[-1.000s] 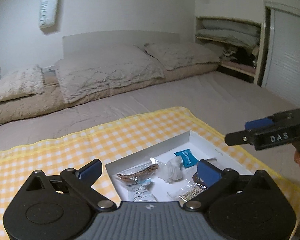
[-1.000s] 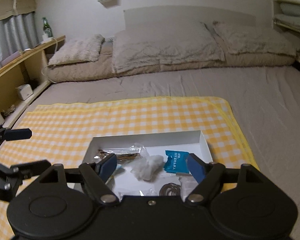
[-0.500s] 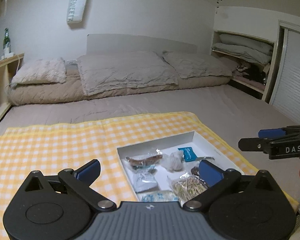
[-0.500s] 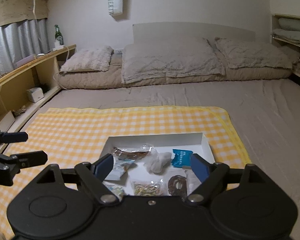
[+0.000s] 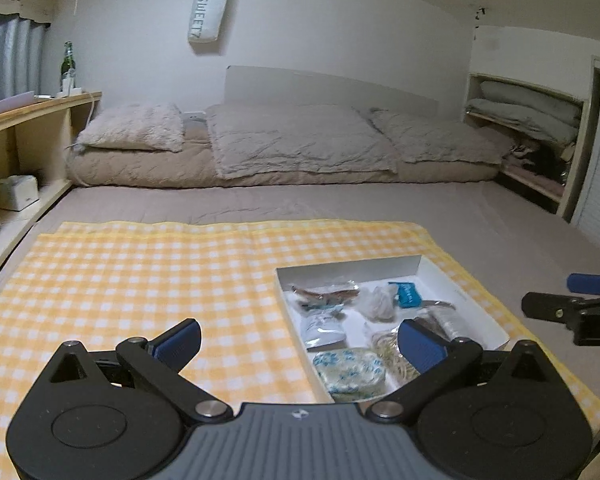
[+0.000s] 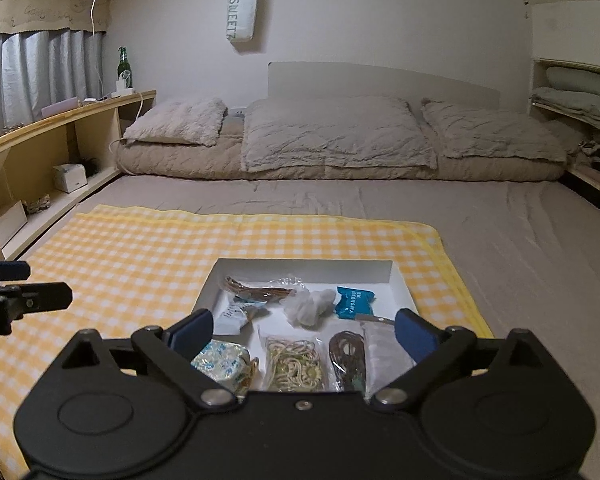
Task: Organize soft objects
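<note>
Jaws of the left gripper (image 5: 300, 344) and right gripper (image 6: 300, 330) stood wide apart, gripping nothing. Beneath the right one, a shallow white cardboard box (image 6: 400, 280) held small packets, including a crumpled white wad (image 6: 310, 306), on a yellow checked cloth (image 6: 140, 248) spread over the bed (image 6: 520, 240).

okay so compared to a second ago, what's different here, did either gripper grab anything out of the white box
Nothing was grabbed. Both the left gripper and the right gripper pulled back and tilted up, so more of the white box shows, including the floral pouch and bagged rubber bands at its near end. Both grippers stay open and empty. The box contents and yellow checked cloth look undisturbed.
</note>
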